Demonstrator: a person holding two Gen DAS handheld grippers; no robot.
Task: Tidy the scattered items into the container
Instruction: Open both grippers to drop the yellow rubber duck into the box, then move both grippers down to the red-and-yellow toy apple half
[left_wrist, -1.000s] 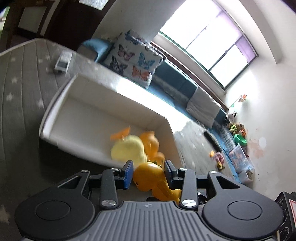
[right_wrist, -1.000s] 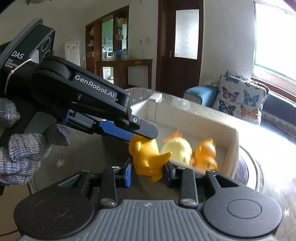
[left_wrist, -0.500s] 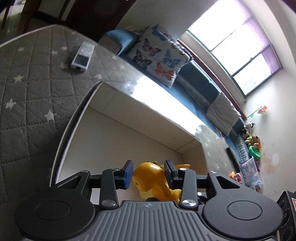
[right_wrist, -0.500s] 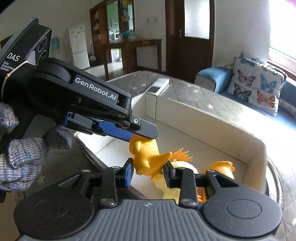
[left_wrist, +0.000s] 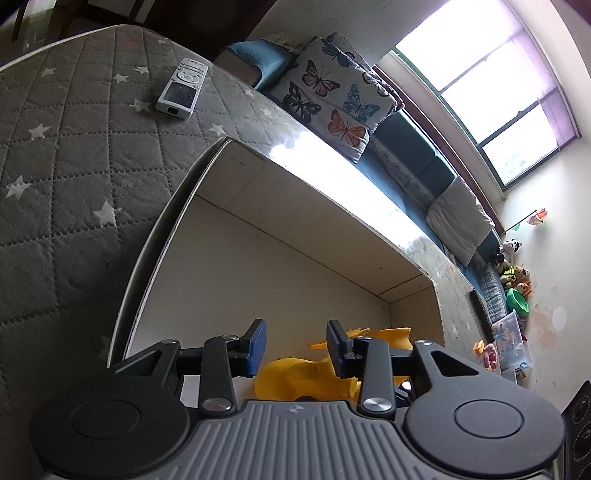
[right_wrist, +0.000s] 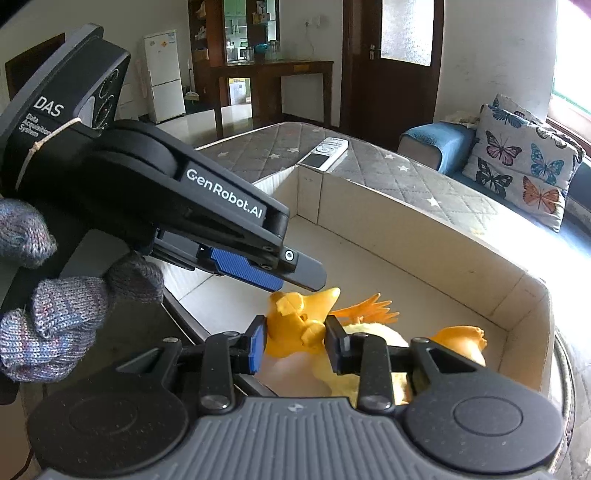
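Grey quilted mattress (left_wrist: 74, 155) w/ white stars fills the low part of the room, and a long white box (left_wrist: 162, 236) sits on it. Right gripper (right_wrist: 295, 341) has its two pads pressed on an orange toy duck (right_wrist: 295, 325), so it is shut tight on the duck and holds it up just over the near end of the box. Left gripper (left_wrist: 295, 343) has its blue pads apart w/ nothing squeezed btw them; in the left view the orange duck shows below and behind the gap, not pinched. In the right view the left gripper comes in from the left side, its tip just above the duck's head, and a hand in a grey knit glove (right_wrist: 48, 317) holds it. Inside the box, right behind the held duck, lies a pale yellow soft toy (right_wrist: 380, 339) w/ an orange feathery bit, and next to that a 2nd orange duck (right_wrist: 461, 338) near the box's end wall. Most of the box floor past them is bare. Out on the mattress, beyond the far end of the box, lies a silver remote (left_wrist: 182, 88), well apart from the toys. Further off there is a butterfly pillow (left_wrist: 332, 96) on a blue sofa (left_wrist: 410, 147) under a big bright window (left_wrist: 480, 77). Way back in the right view stand a dark wood door (right_wrist: 391, 59) and a white fridge (right_wrist: 164, 74).
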